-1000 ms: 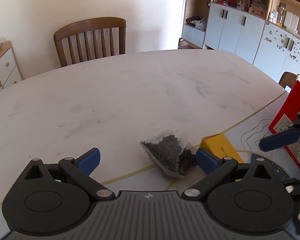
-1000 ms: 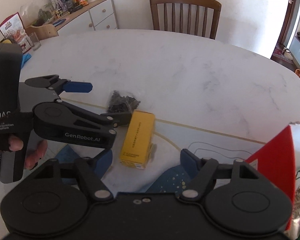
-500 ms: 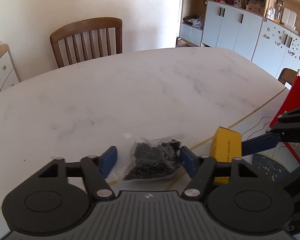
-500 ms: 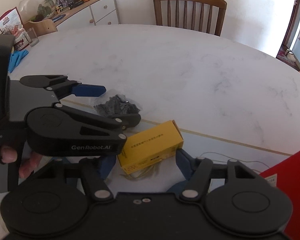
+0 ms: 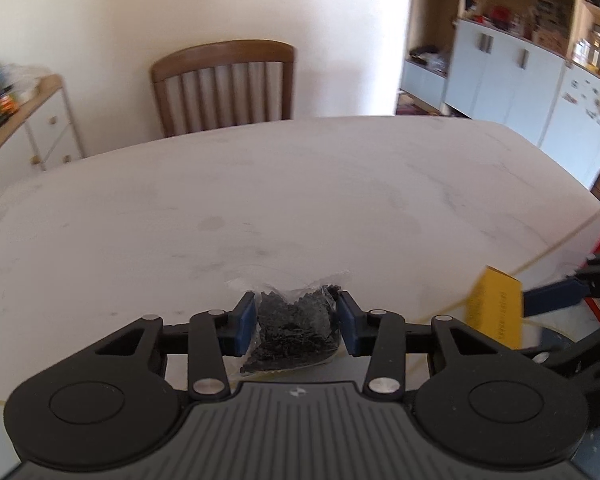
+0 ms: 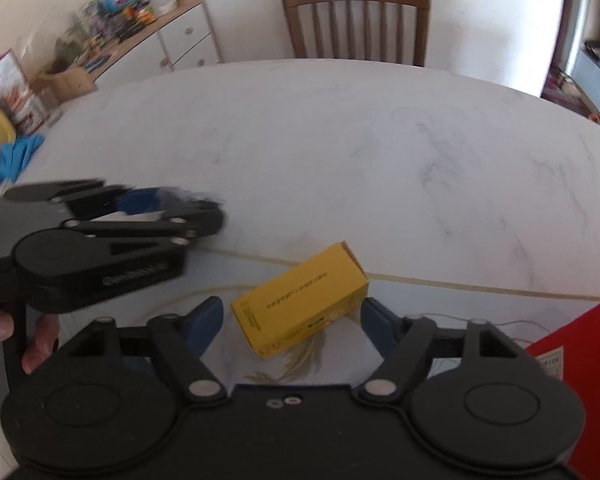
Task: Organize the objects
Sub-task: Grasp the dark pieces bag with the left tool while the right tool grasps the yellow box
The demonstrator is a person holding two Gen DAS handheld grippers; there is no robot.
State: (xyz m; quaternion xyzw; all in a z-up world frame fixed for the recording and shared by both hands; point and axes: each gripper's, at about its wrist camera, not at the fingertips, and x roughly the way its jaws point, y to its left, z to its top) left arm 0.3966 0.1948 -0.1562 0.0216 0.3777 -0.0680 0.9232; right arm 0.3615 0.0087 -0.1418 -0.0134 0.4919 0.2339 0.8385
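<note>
The pale marbled surface (image 5: 300,200) fills both views, its near edge hidden behind the black gripper bodies; a printed mat with a thin gold line lies on it, mostly covered. A red package (image 6: 572,360) is cut off at the right edge of the right wrist view, its label unreadable. A wooden slat-back chair (image 5: 224,84) stands at the far side.

The left hand-held gripper (image 5: 296,326) points forward, its blue pads pressed against both sides of a clear crinkled bag of dark, crumbly bits (image 5: 294,330); whether the bag is lifted off the surface cannot be told. In the right wrist view it is blurred, with fingertips on its handle.

The right hand-held gripper (image 6: 292,322) is spread wide around a yellow cardboard box (image 6: 302,302) lying askew on the mat, neither pad touching it.
</note>
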